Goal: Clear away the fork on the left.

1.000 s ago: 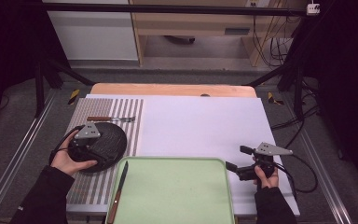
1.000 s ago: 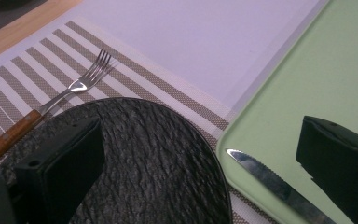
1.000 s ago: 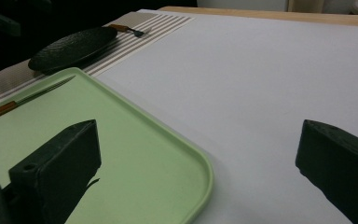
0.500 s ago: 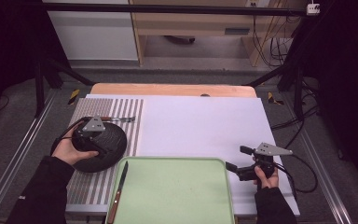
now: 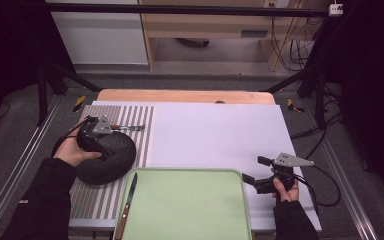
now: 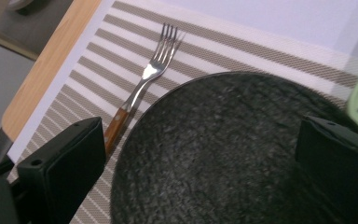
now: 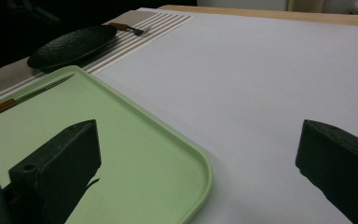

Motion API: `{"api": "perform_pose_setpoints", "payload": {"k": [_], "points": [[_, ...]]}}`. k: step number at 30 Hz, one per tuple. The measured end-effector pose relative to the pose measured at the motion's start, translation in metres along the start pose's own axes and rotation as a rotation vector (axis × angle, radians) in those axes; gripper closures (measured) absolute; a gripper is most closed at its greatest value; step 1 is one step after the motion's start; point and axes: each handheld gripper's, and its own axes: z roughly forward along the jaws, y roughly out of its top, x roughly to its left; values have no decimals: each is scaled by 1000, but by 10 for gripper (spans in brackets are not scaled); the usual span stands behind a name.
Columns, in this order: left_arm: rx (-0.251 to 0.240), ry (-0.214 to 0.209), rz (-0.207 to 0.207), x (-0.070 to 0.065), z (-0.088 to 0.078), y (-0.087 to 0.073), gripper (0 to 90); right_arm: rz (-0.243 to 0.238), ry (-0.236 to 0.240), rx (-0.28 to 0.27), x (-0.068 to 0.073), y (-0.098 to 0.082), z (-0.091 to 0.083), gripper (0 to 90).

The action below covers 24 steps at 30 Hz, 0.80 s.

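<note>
The left claw (image 5: 111, 134) hangs spread wide over the black plate (image 5: 105, 157), gripping nothing; the plate lies on the striped mat (image 5: 87, 200) at the surface's left, and the fork (image 6: 145, 77) lies on the mat just beyond its rim. The right claw (image 5: 252, 170) is likewise spread wide and empty, low over the white surface (image 5: 215, 135) beside the green tray (image 5: 185, 205), where a knife (image 5: 126, 207) rests

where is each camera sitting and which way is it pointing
High view: above the person's side, facing forward and down on the table; both forearms, left gripper, right gripper.
Left gripper view: on the left gripper, looking down at the black plate and fork; open jaws show.
Right gripper view: on the right gripper, low across the green tray; open jaws show.
Shared: plate and fork.
</note>
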Motion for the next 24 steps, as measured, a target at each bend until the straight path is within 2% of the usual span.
{"api": "perform_pose_setpoints", "payload": {"k": [8, 14, 19, 24], "points": [[43, 44, 46, 13, 10, -1, 26, -2, -2, 0, 0, 0, 0, 6], [75, 71, 96, 21, 19, -6, 33, 2, -1, 2, 0, 0, 1, 6], [86, 101, 112, 30, 26, -11, 33, 2, -2, 3, 0, -1, 1, 6], [127, 142, 141, 39, 30, -13, 33, 0, -5, 3, 0, -1, 1, 6]]}}
